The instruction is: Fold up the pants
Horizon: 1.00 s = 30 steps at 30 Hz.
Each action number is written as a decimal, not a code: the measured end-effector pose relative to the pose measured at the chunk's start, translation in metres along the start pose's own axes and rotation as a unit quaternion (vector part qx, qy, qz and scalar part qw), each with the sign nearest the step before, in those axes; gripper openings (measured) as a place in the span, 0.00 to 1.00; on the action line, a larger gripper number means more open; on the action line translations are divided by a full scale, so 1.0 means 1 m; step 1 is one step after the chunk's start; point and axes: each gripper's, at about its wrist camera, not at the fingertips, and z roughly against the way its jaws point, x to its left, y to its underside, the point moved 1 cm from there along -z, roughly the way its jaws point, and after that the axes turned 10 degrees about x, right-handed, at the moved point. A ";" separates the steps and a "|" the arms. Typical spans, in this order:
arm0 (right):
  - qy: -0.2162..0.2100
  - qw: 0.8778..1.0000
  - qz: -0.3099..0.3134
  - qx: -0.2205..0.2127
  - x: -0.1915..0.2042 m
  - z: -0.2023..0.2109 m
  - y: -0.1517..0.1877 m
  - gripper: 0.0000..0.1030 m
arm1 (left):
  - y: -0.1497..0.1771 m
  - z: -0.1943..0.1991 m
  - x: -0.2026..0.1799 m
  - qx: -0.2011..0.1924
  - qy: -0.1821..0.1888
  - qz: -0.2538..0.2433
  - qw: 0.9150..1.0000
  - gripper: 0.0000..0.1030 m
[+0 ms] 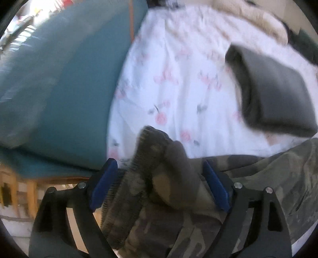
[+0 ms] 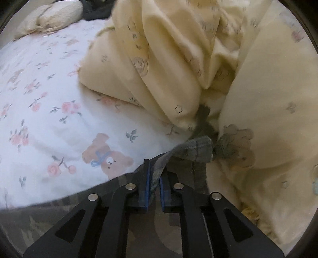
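Observation:
Camouflage pants (image 1: 163,178) lie on a white floral bed sheet (image 1: 178,79). In the left wrist view my left gripper (image 1: 159,178) stands wide, its blue pads on either side of a bunched corner of the pants, not pressing it. In the right wrist view my right gripper (image 2: 154,180) is shut on an edge of the pants (image 2: 190,150), close to the cream duvet. More of the pants spreads below and to the right of the left gripper.
A folded dark grey garment (image 1: 274,93) lies on the sheet at the right. A teal headboard or cushion (image 1: 59,89) borders the bed on the left. A crumpled cream duvet (image 2: 198,59) and a cream pillow (image 2: 268,109) fill the right. A plush item (image 2: 53,17) lies far back.

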 end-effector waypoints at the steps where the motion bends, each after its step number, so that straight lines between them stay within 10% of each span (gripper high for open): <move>1: -0.005 1.000 0.002 -0.013 -0.001 0.008 0.002 0.10 | 0.009 0.019 0.005 -0.038 0.000 0.015 0.999 0.83; 5: -0.055 0.993 -0.001 -0.106 -0.013 0.066 0.031 0.29 | 0.043 0.064 -0.017 -0.157 -0.007 -0.030 0.987 0.83; 7: -0.058 0.986 -0.011 -0.157 -0.009 0.090 0.050 0.73 | 0.055 0.064 -0.045 -0.156 0.008 -0.090 0.984 0.83; 8: -0.058 0.980 -0.014 -0.188 -0.005 0.104 0.062 0.76 | 0.064 0.062 -0.064 -0.152 0.023 -0.126 0.980 0.83; 15: -0.186 0.969 0.096 -0.130 0.073 0.098 0.088 0.62 | 0.047 -0.006 -0.124 -0.081 -0.022 -0.142 0.986 0.83; 19: -0.140 0.976 0.159 -0.043 0.125 0.042 0.097 0.48 | 0.017 -0.067 -0.119 0.022 -0.042 -0.093 0.995 0.85; 25: -0.036 0.998 0.022 -0.035 0.056 -0.013 0.054 0.55 | 0.022 -0.048 -0.101 -0.008 -0.033 -0.079 0.996 0.86; 30: -0.062 0.997 -0.018 -0.037 -0.024 -0.008 0.058 0.49 | 0.066 -0.001 -0.078 -0.066 0.014 -0.085 0.994 0.86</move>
